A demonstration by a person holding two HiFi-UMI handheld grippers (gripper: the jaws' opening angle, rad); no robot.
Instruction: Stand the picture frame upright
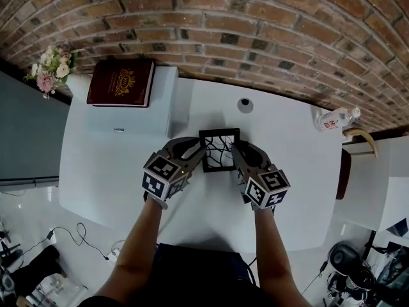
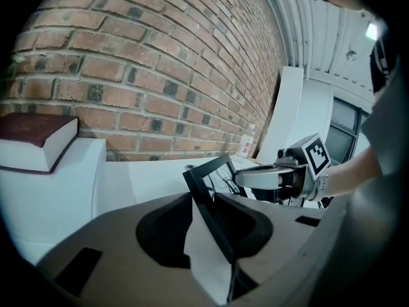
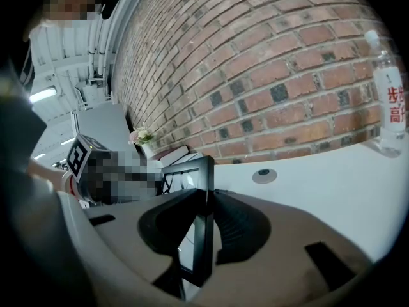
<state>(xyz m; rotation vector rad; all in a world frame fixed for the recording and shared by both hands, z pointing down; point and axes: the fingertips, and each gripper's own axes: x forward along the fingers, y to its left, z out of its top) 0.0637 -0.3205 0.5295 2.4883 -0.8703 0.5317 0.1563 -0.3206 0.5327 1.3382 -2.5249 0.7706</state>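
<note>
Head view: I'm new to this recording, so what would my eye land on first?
At the middle of the white table, a black frame is gripped at its sides by the left gripper and right gripper. Behind runs a brick wall, with a red book and flowers at far left.

Left tool (image 1: pixel 198 151), right tool (image 1: pixel 236 148) (both clamped).

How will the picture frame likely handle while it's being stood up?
Probably stiff: the picture frame looks square and unbent though gripped only at its side edges. Thin seen edge-on, so likely tippy once upright. If its patterned panel is glazed, possibly fragile.
</note>
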